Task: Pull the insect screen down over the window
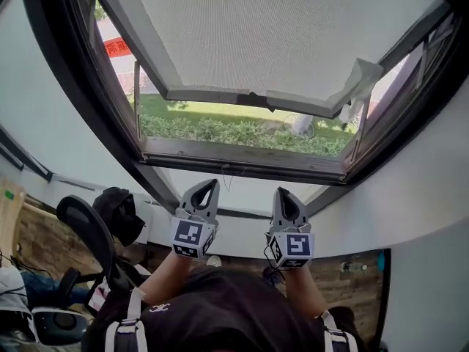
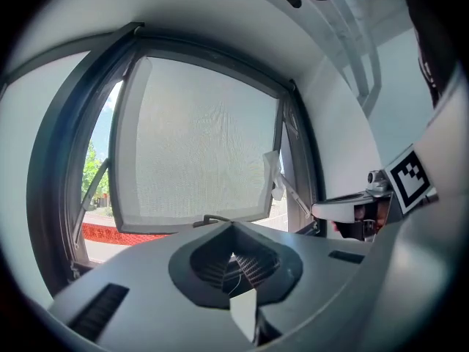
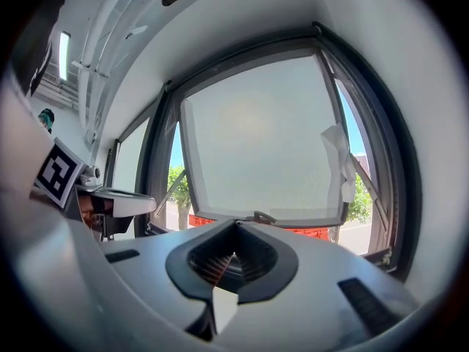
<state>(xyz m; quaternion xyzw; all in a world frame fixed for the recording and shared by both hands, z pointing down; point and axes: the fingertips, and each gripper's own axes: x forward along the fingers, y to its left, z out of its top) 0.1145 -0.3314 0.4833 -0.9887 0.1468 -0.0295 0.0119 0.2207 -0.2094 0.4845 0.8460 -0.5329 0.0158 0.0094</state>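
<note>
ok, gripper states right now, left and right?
Left gripper: closed, nothing between its jaws.
Right gripper: closed, nothing between its jaws.

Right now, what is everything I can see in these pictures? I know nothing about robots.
insect screen: one, grey mesh, part-way down the window, gap below
handle: one, dark, middle of the screen's bottom bar
loose scrap: one, white, hanging at the screen's right edge
window frame: one, dark grey, in the white wall
hedge: one, green, outside below the screen
banner: one, red, outside at left
office chair: one, black, indoors at lower left
left gripper: one, grey, jaws shut, empty, below the window
right gripper: one, grey, jaws shut, empty, beside the left
shirt: one, black, the person's, bottom of head view
</note>
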